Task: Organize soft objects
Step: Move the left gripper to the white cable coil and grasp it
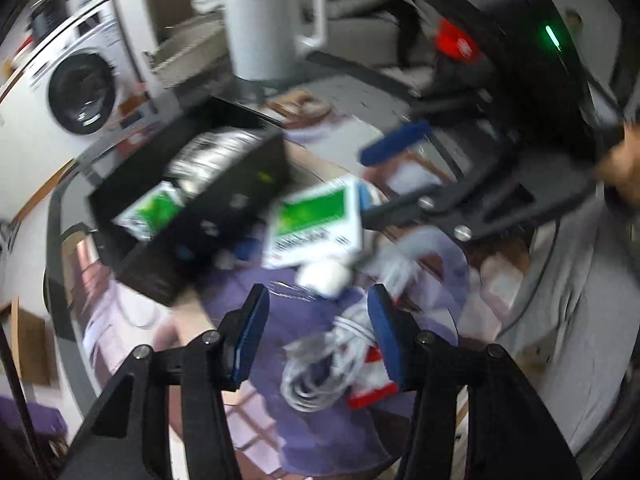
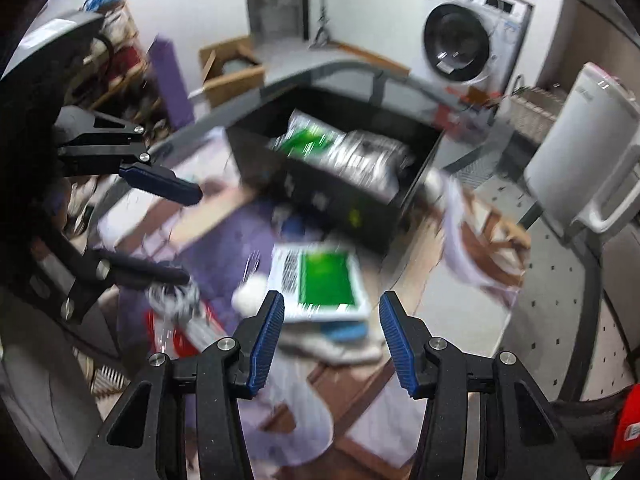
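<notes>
1. Green-and-white soft packet (image 2: 320, 280) lies flat on the purple cloth (image 2: 224, 248), just near of the black bin (image 2: 340, 204) and just beyond the right gripper's fingertips; the left wrist view shows the same packet (image 1: 316, 220) to the right of the bin (image 1: 224, 216).
2. Inside the bin sit another green packet (image 2: 310, 140) and a silvery one (image 2: 372, 156), both blurred.
3. A small white lump (image 2: 250, 298) rests at the packet's left edge; what it is cannot be told.
4. The right gripper (image 2: 330, 344) has its blue-padded fingers spread wide and holds nothing, hovering over the packet's near edge.
5. The left gripper (image 1: 318, 338) is likewise wide open and empty, above a coil of white cable (image 1: 320, 376) and a red-and-white pack (image 1: 374, 384) on the cloth.
6. Farther off stand a white kettle (image 2: 584, 168) at the right and a washing machine (image 2: 460, 44) behind the table (image 2: 568, 280).
</notes>
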Available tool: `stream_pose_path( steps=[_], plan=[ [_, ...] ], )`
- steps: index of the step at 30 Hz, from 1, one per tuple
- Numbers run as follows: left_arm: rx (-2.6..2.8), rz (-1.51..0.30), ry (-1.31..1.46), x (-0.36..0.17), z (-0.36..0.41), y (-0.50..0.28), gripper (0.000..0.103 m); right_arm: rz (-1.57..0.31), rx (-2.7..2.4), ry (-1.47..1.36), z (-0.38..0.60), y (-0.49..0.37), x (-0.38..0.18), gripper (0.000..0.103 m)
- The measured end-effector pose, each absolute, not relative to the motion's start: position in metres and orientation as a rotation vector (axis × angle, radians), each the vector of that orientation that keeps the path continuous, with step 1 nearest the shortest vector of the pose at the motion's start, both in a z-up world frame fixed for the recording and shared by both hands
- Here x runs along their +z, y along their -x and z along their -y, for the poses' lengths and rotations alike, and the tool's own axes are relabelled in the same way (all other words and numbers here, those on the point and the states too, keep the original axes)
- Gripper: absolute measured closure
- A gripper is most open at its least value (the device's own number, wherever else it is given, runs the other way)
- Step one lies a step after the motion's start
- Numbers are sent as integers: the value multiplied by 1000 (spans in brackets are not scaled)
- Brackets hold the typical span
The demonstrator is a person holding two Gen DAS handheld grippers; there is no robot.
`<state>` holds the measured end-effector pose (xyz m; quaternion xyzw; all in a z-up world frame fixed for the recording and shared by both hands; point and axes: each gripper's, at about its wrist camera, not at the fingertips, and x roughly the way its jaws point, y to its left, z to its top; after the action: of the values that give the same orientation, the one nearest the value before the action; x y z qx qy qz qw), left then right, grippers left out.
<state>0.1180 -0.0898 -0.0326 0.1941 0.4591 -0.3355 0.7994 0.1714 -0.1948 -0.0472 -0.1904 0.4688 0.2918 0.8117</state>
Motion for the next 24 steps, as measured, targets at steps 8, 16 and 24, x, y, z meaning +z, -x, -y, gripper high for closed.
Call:
stream_pose_path(
  steps=[8, 16, 24],
  plan=[
    [-723, -1062, -501, -59, 112, -115, 52, -1107, 634, 445, 194, -178, -80, 52],
    [-675, -1166, -343, -57, 77, -143, 84, -1129, 658, 440, 188, -179, -85, 52],
    [-540, -1139, -376, -57, 50, -149, 80, -1218, 754, 402, 177, -167, -89, 52]
  ],
)
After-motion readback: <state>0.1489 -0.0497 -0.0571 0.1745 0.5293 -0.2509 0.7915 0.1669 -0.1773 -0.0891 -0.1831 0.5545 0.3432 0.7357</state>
